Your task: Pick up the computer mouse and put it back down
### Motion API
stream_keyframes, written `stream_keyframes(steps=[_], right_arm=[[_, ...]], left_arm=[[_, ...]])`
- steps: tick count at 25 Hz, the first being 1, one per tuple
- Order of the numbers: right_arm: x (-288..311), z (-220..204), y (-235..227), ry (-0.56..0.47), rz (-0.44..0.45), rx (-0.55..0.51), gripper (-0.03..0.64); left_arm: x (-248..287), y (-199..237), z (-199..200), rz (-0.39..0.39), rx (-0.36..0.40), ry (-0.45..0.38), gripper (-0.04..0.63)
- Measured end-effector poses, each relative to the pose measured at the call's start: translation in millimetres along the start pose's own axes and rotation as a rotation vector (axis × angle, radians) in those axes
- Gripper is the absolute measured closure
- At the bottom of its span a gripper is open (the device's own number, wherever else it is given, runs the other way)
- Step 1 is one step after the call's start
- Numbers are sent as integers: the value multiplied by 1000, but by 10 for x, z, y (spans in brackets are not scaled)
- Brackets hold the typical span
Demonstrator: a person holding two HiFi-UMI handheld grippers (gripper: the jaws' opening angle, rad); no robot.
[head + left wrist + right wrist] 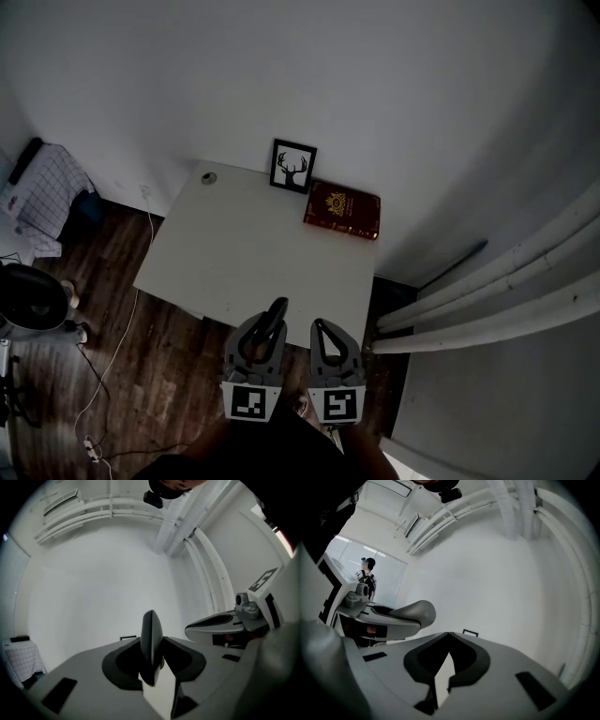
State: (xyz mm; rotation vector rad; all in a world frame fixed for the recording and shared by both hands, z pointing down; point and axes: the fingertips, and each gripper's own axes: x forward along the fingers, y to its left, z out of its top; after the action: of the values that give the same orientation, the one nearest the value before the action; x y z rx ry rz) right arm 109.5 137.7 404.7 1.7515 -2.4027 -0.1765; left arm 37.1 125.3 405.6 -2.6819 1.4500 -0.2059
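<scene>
One black plastic computer mouse (152,641), clamped edge-on in the left hand-held gripper (270,323), appears lifted. The right hand-held gripper (449,637) is clenched and empty. Next, lower it gently onto the white surface (244,253).

It looked like a small home office: a white desk (253,258) in a white-walled corner at centre bore a framed deer picture (293,167) and a red book (343,210); a black office chair (30,298) stood at left on the wood floor (159,375).
</scene>
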Motion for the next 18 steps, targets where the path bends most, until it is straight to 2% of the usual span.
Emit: stream_keyframes(steps=[9, 18], right_arm=[[57, -12, 33, 9, 5, 5, 595], [263, -21, 332, 21, 38, -3, 595]], left_arm=[[-2, 33, -66, -10, -13, 15, 465], [-133, 290, -206, -10, -22, 38, 465]])
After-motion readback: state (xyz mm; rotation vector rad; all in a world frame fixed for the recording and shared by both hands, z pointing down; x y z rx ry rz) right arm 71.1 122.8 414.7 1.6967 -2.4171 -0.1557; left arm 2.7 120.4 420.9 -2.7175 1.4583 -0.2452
